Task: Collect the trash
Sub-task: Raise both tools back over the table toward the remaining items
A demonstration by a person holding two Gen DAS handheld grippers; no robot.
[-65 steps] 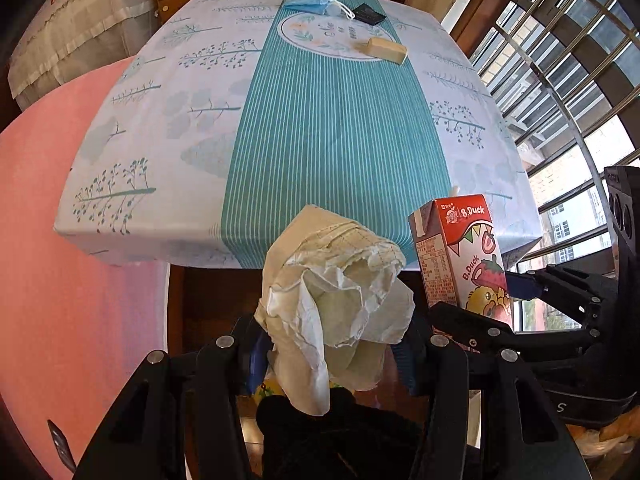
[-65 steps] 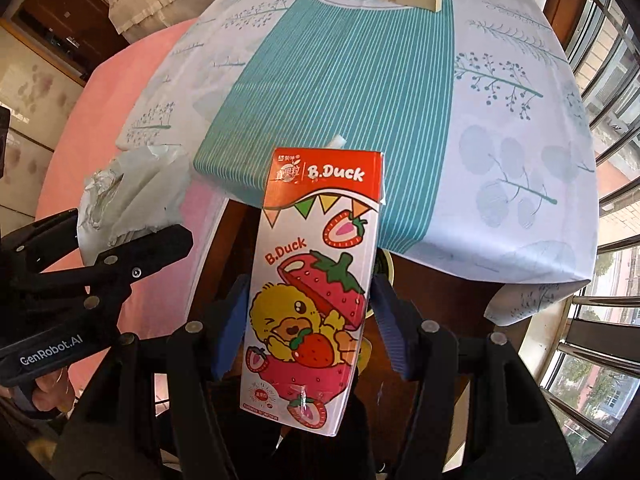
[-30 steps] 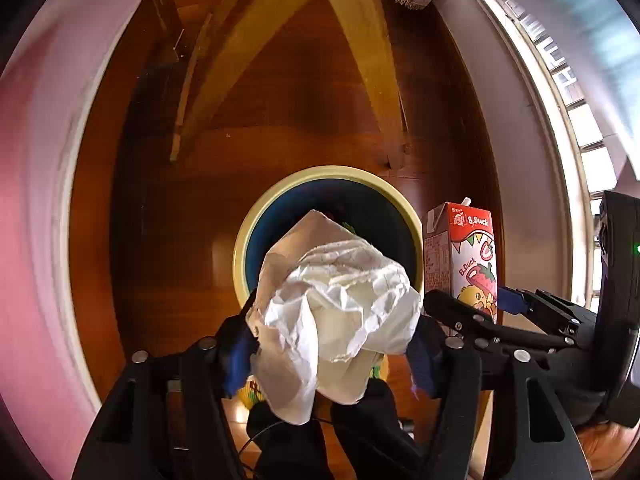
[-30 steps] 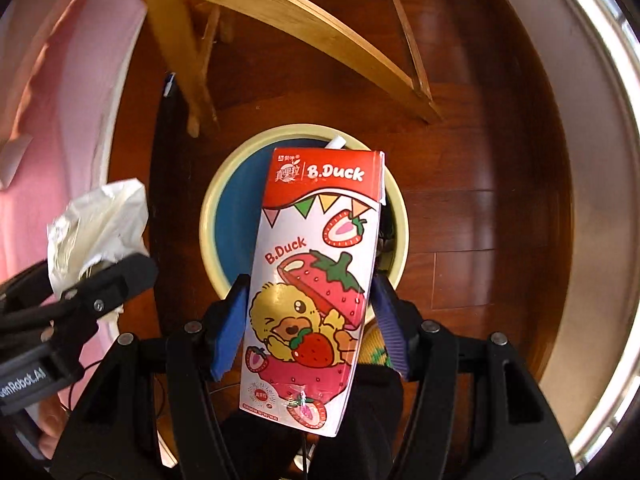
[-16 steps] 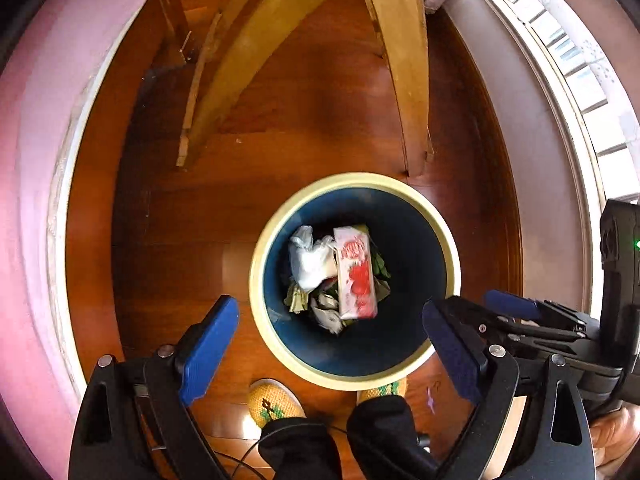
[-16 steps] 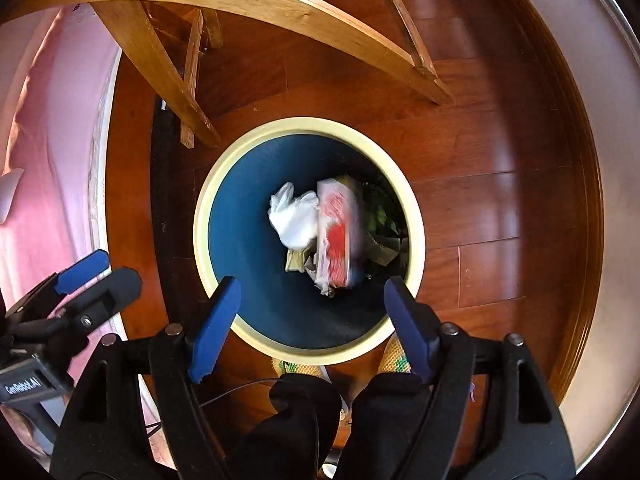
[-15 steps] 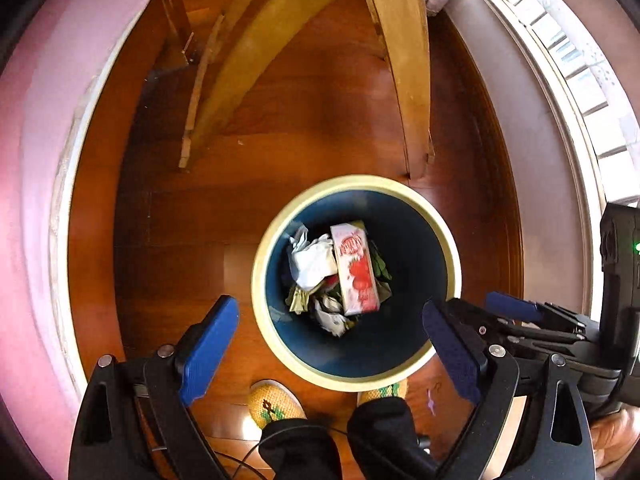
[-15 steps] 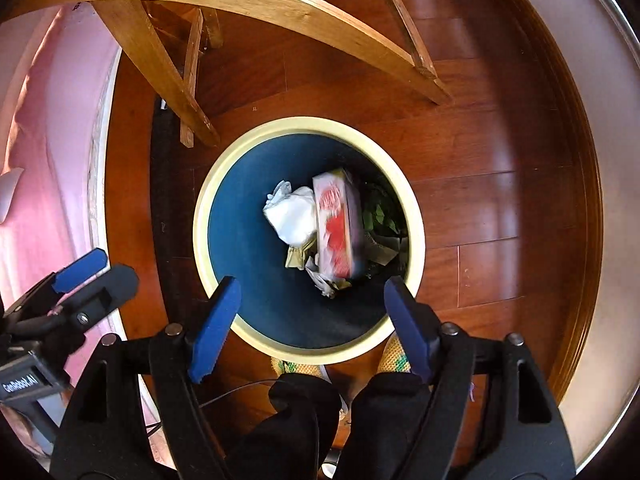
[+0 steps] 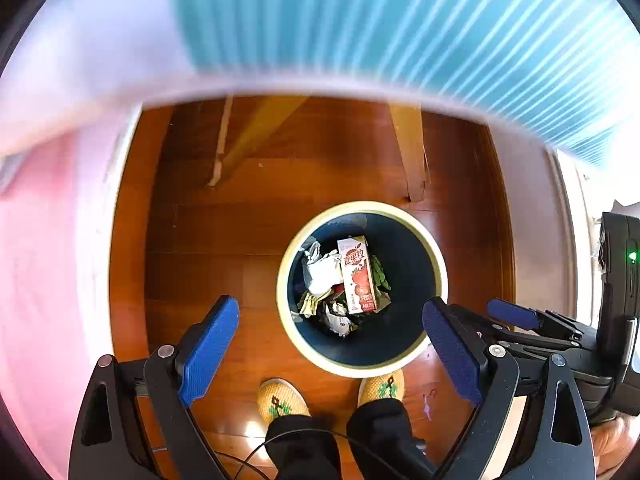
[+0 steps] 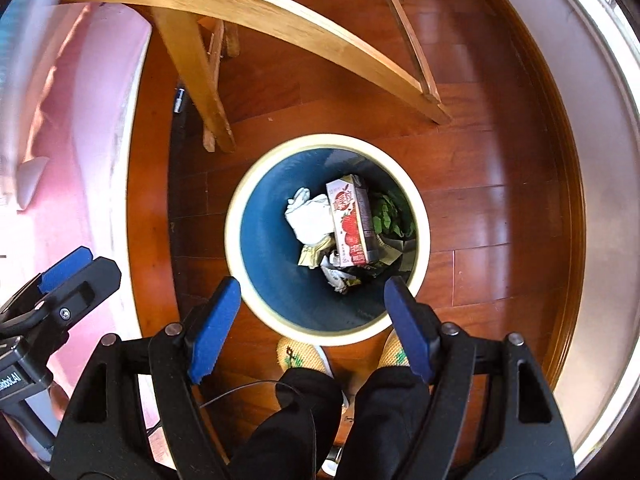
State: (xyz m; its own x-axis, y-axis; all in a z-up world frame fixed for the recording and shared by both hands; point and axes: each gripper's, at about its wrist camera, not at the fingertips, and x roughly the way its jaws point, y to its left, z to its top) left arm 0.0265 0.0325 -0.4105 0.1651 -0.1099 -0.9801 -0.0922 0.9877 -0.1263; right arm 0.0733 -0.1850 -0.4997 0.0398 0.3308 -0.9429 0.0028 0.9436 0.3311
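The left gripper point(image 9: 330, 346) hangs spread wide and empty above the bin point(image 9: 436, 256). Inside lie crumpled paper point(image 9: 320, 270), then the juice carton point(image 9: 356, 280), half covering dark scraps too small to identify. The right gripper point(image 10: 312, 320) is likewise spread and empty. Blurred tablecloth point(image 9: 360, 20) hides the table.

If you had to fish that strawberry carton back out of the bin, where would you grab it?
Across its narrow long sides, coming straight down: the carton lies flat atop the trash in the bin, printed face up, crumpled paper alongside.
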